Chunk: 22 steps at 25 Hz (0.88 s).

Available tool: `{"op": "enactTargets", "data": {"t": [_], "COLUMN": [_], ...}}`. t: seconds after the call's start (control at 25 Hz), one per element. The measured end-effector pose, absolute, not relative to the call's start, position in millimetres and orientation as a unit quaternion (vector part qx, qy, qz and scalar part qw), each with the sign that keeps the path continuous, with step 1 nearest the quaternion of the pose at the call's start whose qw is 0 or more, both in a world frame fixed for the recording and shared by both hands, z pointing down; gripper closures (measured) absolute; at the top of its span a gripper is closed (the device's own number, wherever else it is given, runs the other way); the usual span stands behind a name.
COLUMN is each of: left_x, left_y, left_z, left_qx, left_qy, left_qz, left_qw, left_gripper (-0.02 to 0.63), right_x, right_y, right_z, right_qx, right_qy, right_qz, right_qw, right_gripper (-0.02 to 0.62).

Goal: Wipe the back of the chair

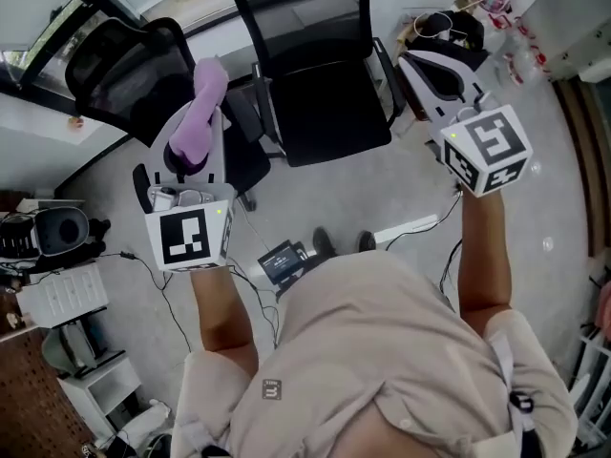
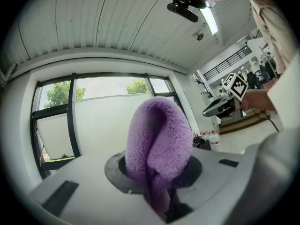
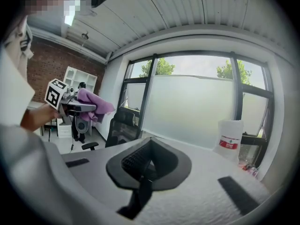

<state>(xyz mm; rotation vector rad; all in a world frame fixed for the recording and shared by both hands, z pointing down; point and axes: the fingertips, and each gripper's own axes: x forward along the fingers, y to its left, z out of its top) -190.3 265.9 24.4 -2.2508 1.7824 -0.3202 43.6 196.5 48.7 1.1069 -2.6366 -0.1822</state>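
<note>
Two black mesh office chairs stand in front of me: one straight ahead (image 1: 320,74), its backrest (image 1: 304,12) on the far side, and one to the left (image 1: 129,65). My left gripper (image 1: 191,156) is raised over the left chair's seat and is shut on a fluffy purple cloth (image 1: 205,103). The cloth (image 2: 157,144) stands up in a fold from the jaws of that gripper (image 2: 161,193). My right gripper (image 1: 427,72) hovers to the right of the centre chair's armrest; its jaws (image 3: 144,170) are shut with nothing in them. Neither gripper touches a chair.
A big window (image 3: 201,97) with dark frames lies beyond the chairs. On the sill at the right sits a white bottle (image 3: 229,137). White shelves and a round dark appliance (image 1: 59,232) are at my left. Cables (image 1: 143,265) run over the grey floor near my feet.
</note>
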Motion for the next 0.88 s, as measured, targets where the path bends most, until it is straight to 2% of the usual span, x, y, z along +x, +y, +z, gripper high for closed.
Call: {"op": "enactTargets", "data": {"t": [0.32,0.88], "left_x": [-155.6,-158.0], "left_y": [278.1,277.0], "left_z": [21.0,31.8], "left_qx": [-0.786,-0.788], "left_qy": [0.595,0.594], "left_qz": [-0.106,-0.112], "left_qw": [0.132,0.118], "left_gripper": [0.53,0.53], "right_x": [65.4,58.8], "right_y": [215.2,213.8], "right_z": [45.5,52.7], "right_qx": [0.386,0.38], "right_qy": [-0.912,-0.914], "right_qz": [-0.052,-0.044], "right_qw": [0.127,0.137], "right_gripper": [0.604,0.604]}}
